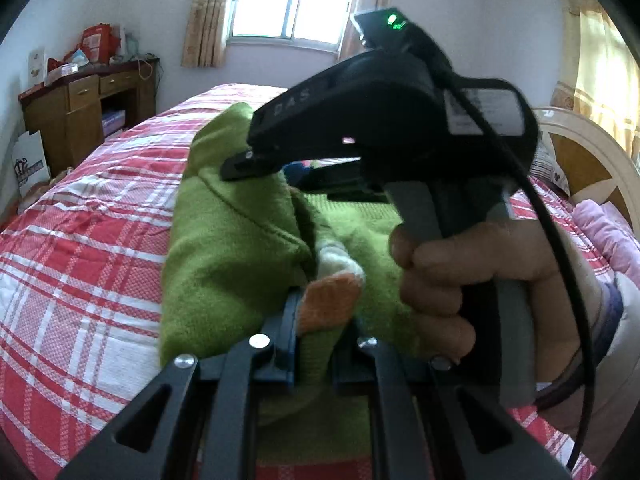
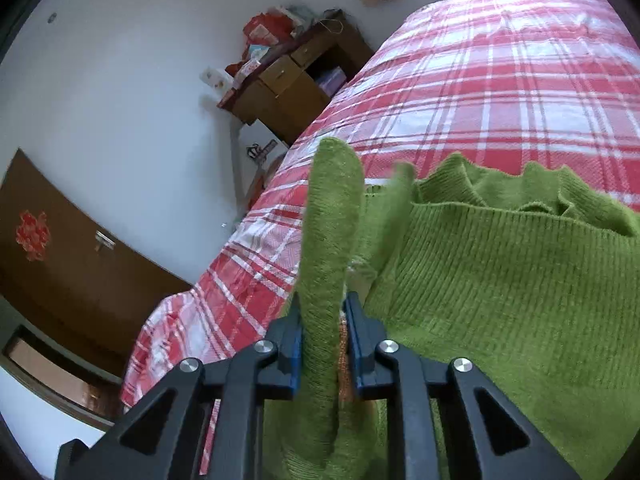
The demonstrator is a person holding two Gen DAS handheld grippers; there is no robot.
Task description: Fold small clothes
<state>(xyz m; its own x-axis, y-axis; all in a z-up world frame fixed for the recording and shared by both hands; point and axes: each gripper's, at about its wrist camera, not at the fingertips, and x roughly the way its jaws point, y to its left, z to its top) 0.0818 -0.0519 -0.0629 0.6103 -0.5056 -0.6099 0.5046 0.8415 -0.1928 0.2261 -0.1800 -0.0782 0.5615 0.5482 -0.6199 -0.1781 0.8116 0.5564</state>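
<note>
Small green knitted sweater (image 2: 500, 280) lies on the bed's red-and-white plaid cover (image 2: 480, 80), partly gathered up between your two tools. Left tool (image 1: 320, 344): jaws closed on a bunched fold of the green knit, an orange-and-white patch (image 1: 332, 292) showing just above the pinch. Right tool (image 2: 322, 344): jaws closed on a narrow upright strip of the same knit, probably a sleeve or side edge, lifted clear of the body. Holding two points at once likely keeps the edge taut so the fold can be carried over without the soft knit sagging. Left view shows what the right cannot: your right hand (image 1: 460, 272) wrapped round the black handle of the other tool, close above the sweater, plus the window and the wooden headboard (image 1: 580, 160). Right view alone shows the ribbed body spread flat, the wavy neckline (image 2: 520, 184) toward the far side, and the bed's near edge. Wooden desk (image 1: 80, 108) stands by the wall, well apart from the work. Fold looks midway, not laid down yet.
</note>
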